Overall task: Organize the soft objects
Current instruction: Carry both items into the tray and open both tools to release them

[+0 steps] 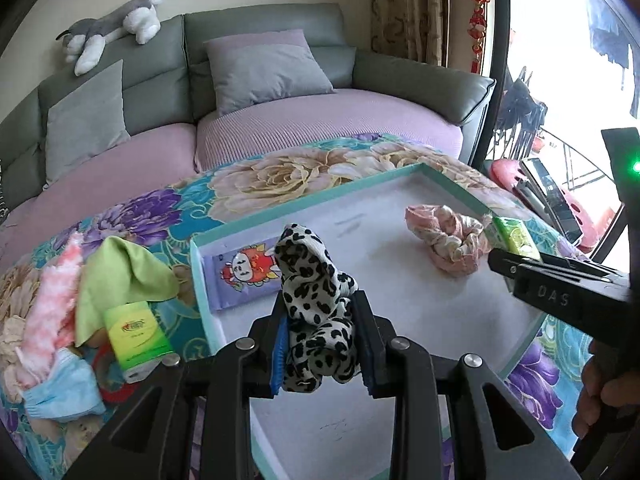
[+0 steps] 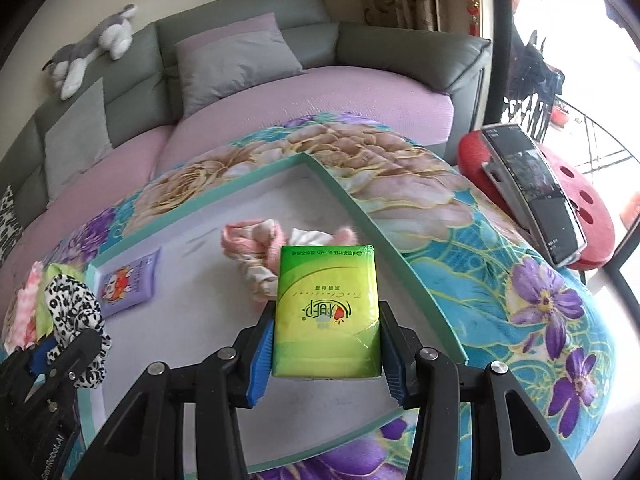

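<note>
Over the near part of the tray [image 1: 448, 170], in the left wrist view, the left gripper [image 1: 322, 340] was clamped on a leopard-print cloth [image 1: 316, 280], its blue pads pressing the bunched fabric from both sides. The cloth stood up lengthwise out of the jaws, pointing toward the tray's far side, so it lay straight ahead of this gripper and over the white tray floor. A purple tissue pack [image 1: 246, 270] lay flat in the tray just left of the cloth, and a pink floral cloth [image 1: 448, 240] sat farther off to the right, nearer the right gripper [image 1: 520, 260], which reached in from that edge. Outside the tray, on the flowered blanket [image 1: 280, 176], waited a green cloth [image 1: 120, 272], a pink fluffy cloth [image 1: 56, 300], a blue cloth [image 1: 60, 392] and another green tissue pack [image 1: 136, 340]. In the right wrist view, the right gripper [image 2: 326, 356] was closed on a green tissue pack [image 2: 328, 312], gripped by its long sides, its long axis running away from the hand. The pack hung over the tray [image 2: 356, 216], with the pink floral cloth [image 2: 256, 248] just beyond it. Setting each item down probably called only for lowering and releasing.
</note>
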Tool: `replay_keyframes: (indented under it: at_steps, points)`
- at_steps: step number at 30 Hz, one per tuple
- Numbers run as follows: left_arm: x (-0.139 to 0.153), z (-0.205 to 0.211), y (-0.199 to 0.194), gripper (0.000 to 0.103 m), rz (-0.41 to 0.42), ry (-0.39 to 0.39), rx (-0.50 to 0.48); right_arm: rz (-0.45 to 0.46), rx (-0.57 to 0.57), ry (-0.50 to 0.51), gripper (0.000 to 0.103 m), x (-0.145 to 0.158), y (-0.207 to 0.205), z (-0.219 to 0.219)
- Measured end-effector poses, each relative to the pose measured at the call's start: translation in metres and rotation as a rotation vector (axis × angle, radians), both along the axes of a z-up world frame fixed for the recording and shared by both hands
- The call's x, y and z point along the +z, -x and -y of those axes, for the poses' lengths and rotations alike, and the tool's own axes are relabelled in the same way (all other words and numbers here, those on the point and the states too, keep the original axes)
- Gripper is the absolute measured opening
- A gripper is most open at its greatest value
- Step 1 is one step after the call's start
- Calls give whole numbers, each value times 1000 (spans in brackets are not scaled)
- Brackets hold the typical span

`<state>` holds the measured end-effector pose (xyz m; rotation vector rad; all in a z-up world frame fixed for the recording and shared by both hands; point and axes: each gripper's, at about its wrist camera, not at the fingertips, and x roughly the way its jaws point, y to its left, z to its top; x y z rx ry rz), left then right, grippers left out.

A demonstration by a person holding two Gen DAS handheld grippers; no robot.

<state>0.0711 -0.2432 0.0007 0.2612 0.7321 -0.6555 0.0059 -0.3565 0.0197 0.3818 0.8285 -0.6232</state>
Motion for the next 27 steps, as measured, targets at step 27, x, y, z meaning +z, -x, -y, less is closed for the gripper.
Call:
replay_keyframes:
  at_steps: [27]
  points:
    - [-23, -6, -14, 65, -74, -24, 46, -92, -2, 8, 55, -15, -11, -1]
